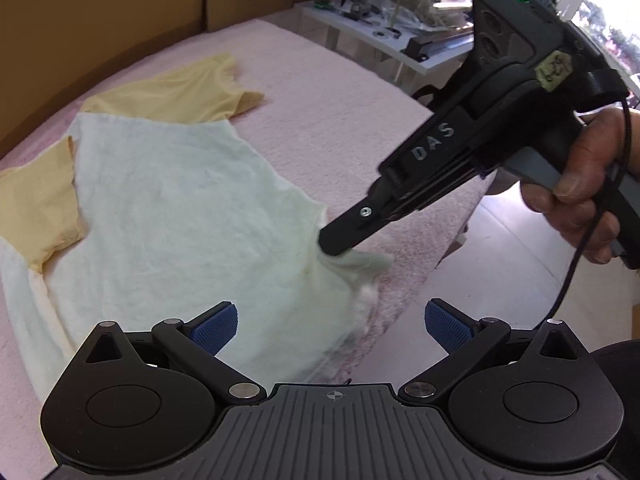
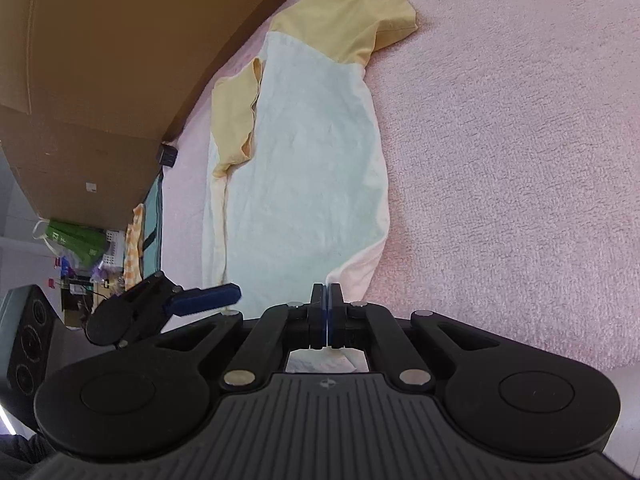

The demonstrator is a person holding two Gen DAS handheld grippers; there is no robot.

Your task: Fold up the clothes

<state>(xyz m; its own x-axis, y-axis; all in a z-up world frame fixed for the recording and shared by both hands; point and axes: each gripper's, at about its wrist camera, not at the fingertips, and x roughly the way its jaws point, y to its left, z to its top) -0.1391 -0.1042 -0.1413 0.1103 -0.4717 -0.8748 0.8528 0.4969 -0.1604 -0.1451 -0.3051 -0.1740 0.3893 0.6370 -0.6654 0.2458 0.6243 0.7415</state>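
While right hand-held gripper (image 2: pixel 327 292) pinches the T-shirt (image 1: pixel 192 208) hem corner on the bed (image 1: pixel 340 92), left hand-held gripper (image 1: pixel 331 322) gapes; grab the other corner, lift evenly.

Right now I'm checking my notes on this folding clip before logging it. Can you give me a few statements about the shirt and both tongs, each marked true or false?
1. The right tongs are shut on the hem corner of the T-shirt. True.
2. The left tongs are shut on a sleeve. False: they are open and hold nothing.
3. The T-shirt has yellow sleeves and a pale body. True.
4. The T-shirt lies on a bare wooden table. False: it lies on a pink towel-like cover.
5. The T-shirt is already folded into a small square. False: it lies mostly spread out.
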